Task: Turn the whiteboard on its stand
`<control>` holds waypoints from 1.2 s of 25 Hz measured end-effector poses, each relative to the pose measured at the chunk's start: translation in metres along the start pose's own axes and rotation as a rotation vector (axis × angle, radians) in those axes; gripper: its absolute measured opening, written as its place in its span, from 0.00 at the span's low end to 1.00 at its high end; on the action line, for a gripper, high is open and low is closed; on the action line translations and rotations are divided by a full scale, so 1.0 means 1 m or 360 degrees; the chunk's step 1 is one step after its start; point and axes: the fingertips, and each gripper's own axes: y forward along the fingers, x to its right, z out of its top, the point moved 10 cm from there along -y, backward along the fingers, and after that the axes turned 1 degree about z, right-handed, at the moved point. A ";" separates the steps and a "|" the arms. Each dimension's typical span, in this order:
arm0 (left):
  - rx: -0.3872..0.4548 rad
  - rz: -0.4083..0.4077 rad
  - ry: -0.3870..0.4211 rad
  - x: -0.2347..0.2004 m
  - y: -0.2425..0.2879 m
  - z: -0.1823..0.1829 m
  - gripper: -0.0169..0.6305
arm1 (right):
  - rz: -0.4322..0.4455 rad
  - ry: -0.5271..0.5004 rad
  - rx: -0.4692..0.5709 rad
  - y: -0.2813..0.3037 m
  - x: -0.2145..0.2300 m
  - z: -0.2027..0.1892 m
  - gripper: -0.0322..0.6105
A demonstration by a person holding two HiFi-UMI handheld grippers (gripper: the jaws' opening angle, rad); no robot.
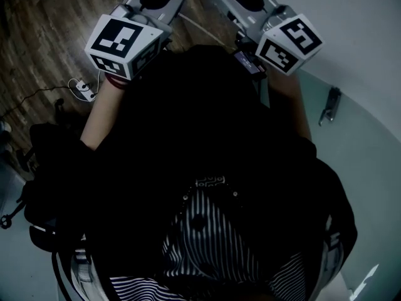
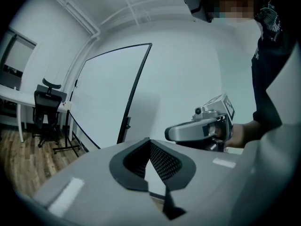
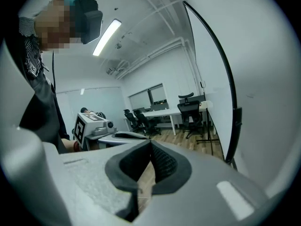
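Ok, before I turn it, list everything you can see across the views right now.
whiteboard: one, white with a black frame, upright ahead of both grippers
clamp: one, black, on the whiteboard's frame edge
office chairs: several, black, at the desks beyond the board
desks: white, along the far windows
ceiling light: one lit strip, overhead
power block: one, white, with a cable, on the floor
floor: brown wood
person: dark top over a striped shirt
left gripper: grey, jaws together, nothing between them
right gripper: grey, jaws together, nothing between them
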 end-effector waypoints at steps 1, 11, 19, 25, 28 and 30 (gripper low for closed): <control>0.0004 -0.0001 -0.0003 -0.001 0.001 0.001 0.00 | -0.0021 0.0010 0.0004 -0.003 0.002 0.002 0.05; -0.0034 -0.0064 0.0033 0.002 0.002 -0.003 0.00 | -0.0094 0.0074 0.0037 -0.010 0.013 -0.003 0.05; -0.0045 0.0012 0.0013 0.004 0.000 0.008 0.00 | -0.0073 0.0071 0.0078 -0.011 0.035 0.013 0.05; 0.0087 0.0058 0.0015 -0.017 -0.012 0.112 0.00 | 0.0003 -0.0085 0.0088 0.007 0.024 0.137 0.05; 0.0164 0.0068 0.0027 -0.035 -0.013 0.191 0.00 | 0.0014 -0.0140 0.0090 0.015 0.020 0.218 0.05; 0.0200 0.0075 0.0041 -0.036 -0.005 0.230 0.00 | 0.0025 -0.0172 0.0108 0.008 0.022 0.257 0.05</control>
